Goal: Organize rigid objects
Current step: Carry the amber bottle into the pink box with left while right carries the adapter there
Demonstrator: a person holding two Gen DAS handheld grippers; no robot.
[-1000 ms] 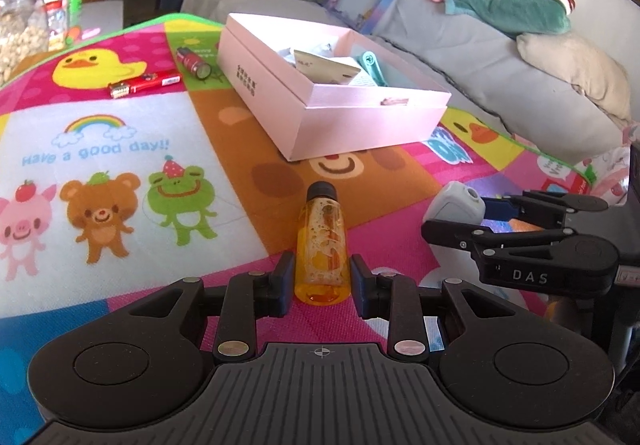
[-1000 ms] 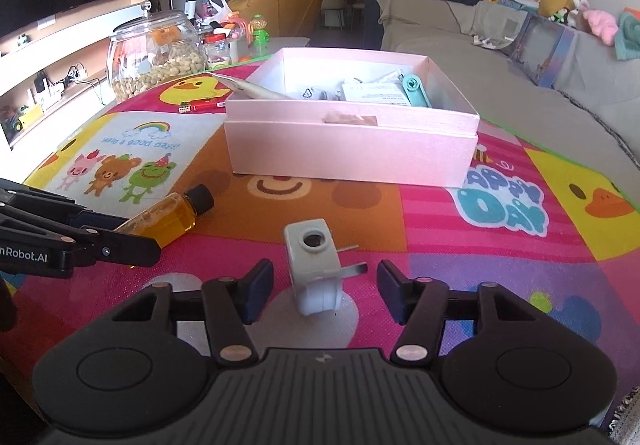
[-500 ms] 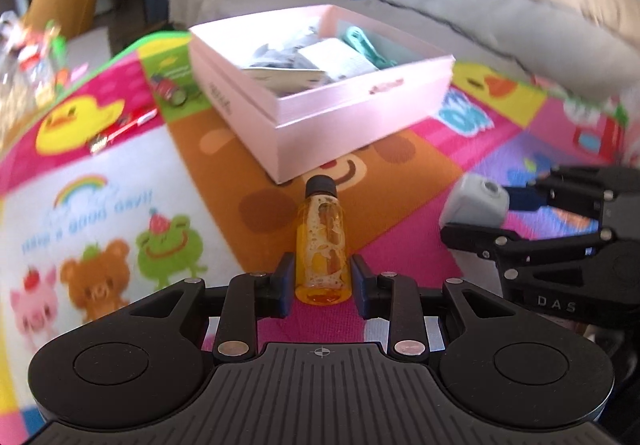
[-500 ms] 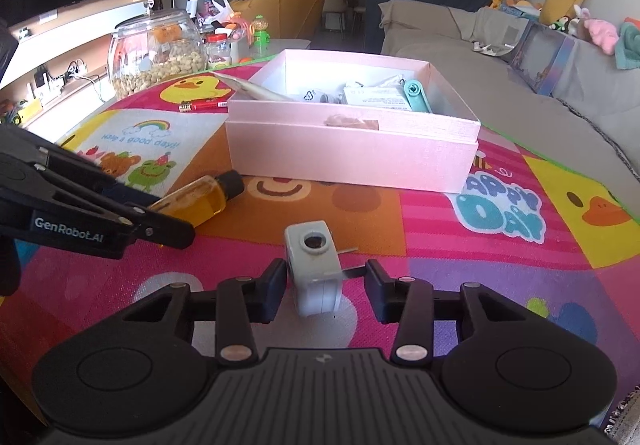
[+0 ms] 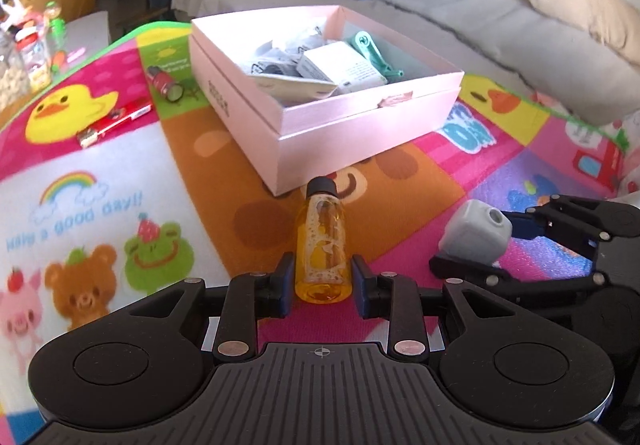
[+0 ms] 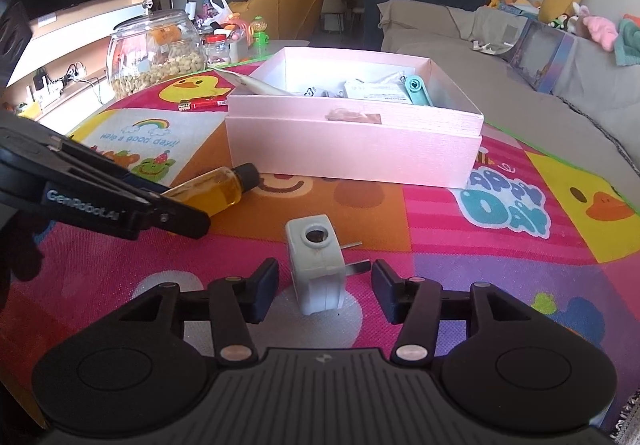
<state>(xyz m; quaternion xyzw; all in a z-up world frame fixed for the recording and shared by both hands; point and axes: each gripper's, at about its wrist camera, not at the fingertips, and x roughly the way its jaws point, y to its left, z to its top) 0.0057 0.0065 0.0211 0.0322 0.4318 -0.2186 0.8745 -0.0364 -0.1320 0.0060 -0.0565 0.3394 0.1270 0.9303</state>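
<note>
A small amber bottle (image 5: 323, 245) with a black cap is sitting pinched between the pads of the left gripper (image 5: 322, 285), its cap pointing away toward the near corner of the pink box (image 5: 360, 125); in the right wrist view the same bottle (image 6: 212, 192) is hanging tilted just above the colourful play mat (image 6: 460, 245), cap end nearest the box front. Beside it, a pale grey plug adapter (image 6: 316, 265) is standing on the mat between the fingers of the right gripper (image 6: 325, 295), whose jaws are opening, with visible gaps on both sides so that neither pad is pressing on it; its metal prongs are sticking out toward the right finger. From the left wrist view the adapter (image 5: 476, 237) is showing to the right of the bottle, framed by the right gripper's black arms. The open pink box is resting on the mat a little beyond both items and is already holding a white carton (image 5: 340, 65), a teal tool (image 5: 372, 49) and some crumpled packets. Farther left on the mat, a red lighter (image 5: 116, 121) and a small red battery (image 5: 164, 83) are lying near a yellow duck print. A glass jar of nuts (image 6: 156, 49) is standing past the mat's edge, and a grey sofa (image 5: 480, 17) is running behind the box.
</note>
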